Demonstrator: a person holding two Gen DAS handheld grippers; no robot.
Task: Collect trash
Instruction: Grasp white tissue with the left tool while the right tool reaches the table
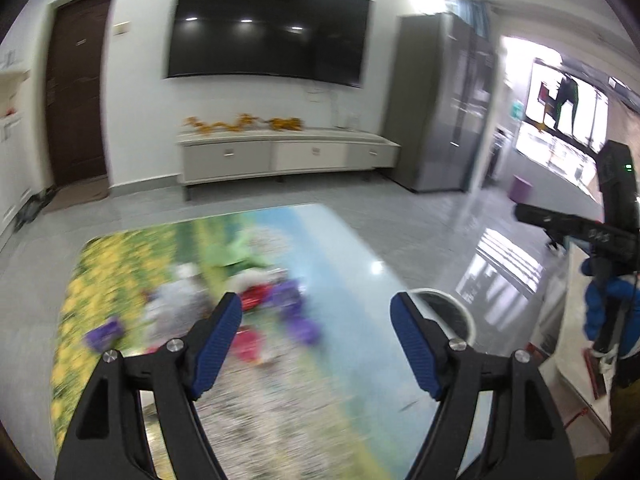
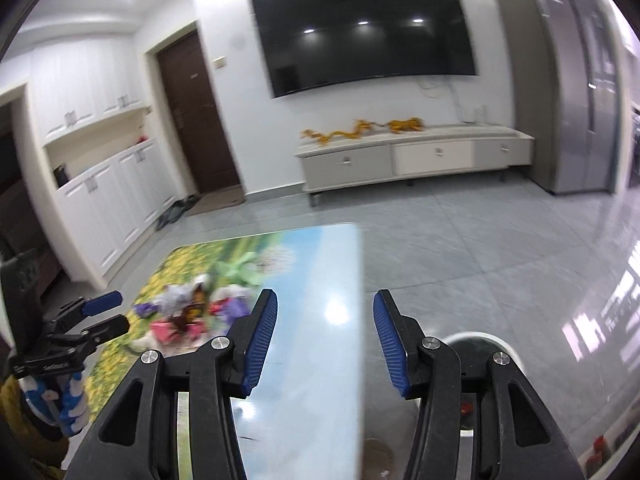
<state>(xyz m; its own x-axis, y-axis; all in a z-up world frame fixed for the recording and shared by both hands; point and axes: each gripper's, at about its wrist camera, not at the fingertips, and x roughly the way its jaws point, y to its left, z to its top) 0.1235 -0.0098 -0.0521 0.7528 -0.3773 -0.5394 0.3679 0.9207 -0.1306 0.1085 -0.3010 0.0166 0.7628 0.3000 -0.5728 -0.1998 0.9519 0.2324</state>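
A pile of trash (image 1: 256, 308) lies on the flower-print table (image 1: 352, 280): purple, red, pink and white wrappers and crumpled paper, blurred. It also shows in the right wrist view (image 2: 192, 312). A white bin (image 1: 456, 312) stands on the floor by the table's right edge; it also shows in the right wrist view (image 2: 480, 344), below the right finger. My left gripper (image 1: 316, 336) is open and empty above the table, just short of the pile. My right gripper (image 2: 325, 332) is open and empty over the table's right edge. Each gripper shows in the other's view.
A TV (image 1: 268, 28) hangs on the far wall above a low white cabinet (image 1: 280, 152). A dark door (image 1: 78, 96) is at the left and a grey fridge (image 1: 440, 104) at the right. Glossy grey tile floor (image 2: 500, 248) surrounds the table.
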